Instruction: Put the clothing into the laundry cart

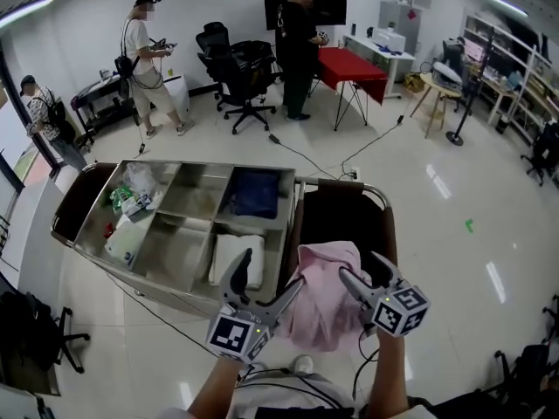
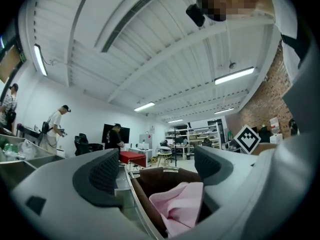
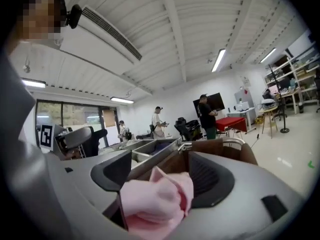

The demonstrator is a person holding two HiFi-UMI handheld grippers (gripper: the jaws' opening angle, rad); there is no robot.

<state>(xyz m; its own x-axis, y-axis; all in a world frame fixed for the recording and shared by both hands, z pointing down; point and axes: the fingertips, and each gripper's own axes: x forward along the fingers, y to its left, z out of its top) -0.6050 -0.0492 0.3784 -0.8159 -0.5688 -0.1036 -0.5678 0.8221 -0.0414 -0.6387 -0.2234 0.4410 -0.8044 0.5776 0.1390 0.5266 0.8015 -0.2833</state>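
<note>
A pink garment [image 1: 325,295] lies draped over the near edge of the brown laundry cart bag [image 1: 342,209], hanging partly outside it. My right gripper [image 1: 367,274] is at the garment's right side. In the right gripper view its jaws stand apart with the bunched pink cloth [image 3: 155,201] lying loose between them, above the cart's rim [image 3: 235,143]. My left gripper [image 1: 271,274] hovers at the garment's left edge, open and holding nothing. In the left gripper view the pink cloth [image 2: 182,206] sits beyond the left gripper [image 2: 157,171], inside the brown bag [image 2: 161,180].
A steel compartment tray [image 1: 188,201] adjoins the cart on the left, holding a blue cloth [image 1: 255,192], a white folded towel [image 1: 238,256] and bagged items [image 1: 131,201]. Behind are office chairs [image 1: 240,72], a red table [image 1: 351,68], cables on the floor and several people.
</note>
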